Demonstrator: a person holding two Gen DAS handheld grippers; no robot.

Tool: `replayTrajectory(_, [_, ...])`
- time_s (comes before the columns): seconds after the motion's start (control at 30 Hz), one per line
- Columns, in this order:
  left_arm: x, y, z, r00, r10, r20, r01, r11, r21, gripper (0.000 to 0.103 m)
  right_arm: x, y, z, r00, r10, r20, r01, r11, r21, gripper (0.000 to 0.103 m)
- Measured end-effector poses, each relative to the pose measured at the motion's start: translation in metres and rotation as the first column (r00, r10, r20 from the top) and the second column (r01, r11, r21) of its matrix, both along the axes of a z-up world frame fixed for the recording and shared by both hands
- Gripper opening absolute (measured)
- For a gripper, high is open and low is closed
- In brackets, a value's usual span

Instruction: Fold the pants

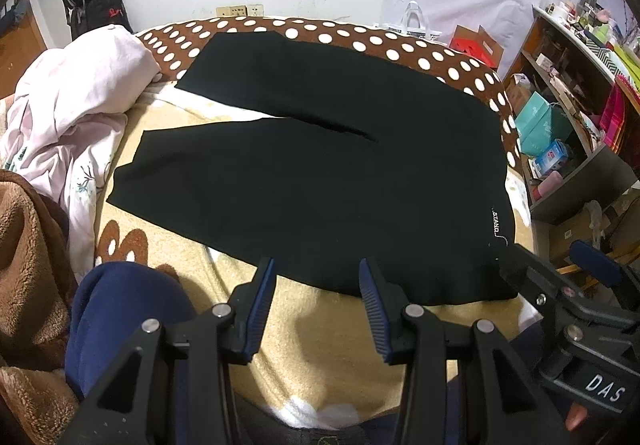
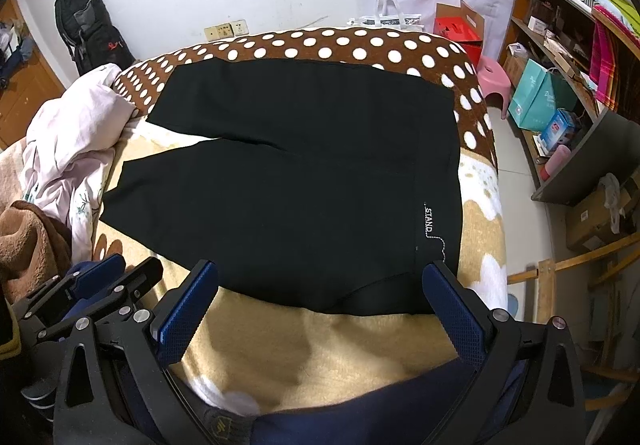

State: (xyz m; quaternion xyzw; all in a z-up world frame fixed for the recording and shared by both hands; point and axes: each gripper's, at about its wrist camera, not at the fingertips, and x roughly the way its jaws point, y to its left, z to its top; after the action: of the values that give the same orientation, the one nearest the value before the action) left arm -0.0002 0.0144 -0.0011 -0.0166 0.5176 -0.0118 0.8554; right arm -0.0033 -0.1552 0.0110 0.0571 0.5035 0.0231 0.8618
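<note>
Left wrist view first: the black pants (image 1: 320,165) were lying flat on the bed (image 1: 320,345), waistband end toward the right with a little white "STAND" print (image 1: 496,223) near that edge, and the two legs running off to the left with a thin gap between them. The far leg sat on the brown polka dot blanket (image 1: 360,41), the near one on the tan blanket. The left tongs (image 1: 318,277) hovered just short of the near edge of the pants, jaws parted a moderate way with nothing between them. The right tongs (image 1: 556,257) poked in from the right, right by the waistband corner, and I couldn't tell from this angle whether they were touching the fabric. A crumpled pink duvet (image 1: 76,97) was bunched up at the left, beside the leg ends, and a cluttered shelf (image 1: 568,93) stood off to the right. Right wrist view: same pants (image 2: 300,173) spread across the bed (image 2: 320,341), the print (image 2: 430,221) close to the right finger. The right tongs (image 2: 326,281) were spread wide and empty, fingertips sitting at the near hem, one on each side of the waist corner area. The left tongs (image 2: 120,269) showed at the lower left, just off the fabric edge, holding nothing. A black backpack (image 2: 88,25) leaned against the far wall
</note>
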Motion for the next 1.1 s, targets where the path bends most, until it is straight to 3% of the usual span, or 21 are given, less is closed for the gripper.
replayTrajectory(1.1, [0.0015,0.001,-0.0087,0.999,-0.033,-0.021,0.033,0.999,-0.018,0.046,0.0009,0.0019,-0.0008,1.0,0.027,0.002,-0.027,1.0,0.008,0.102])
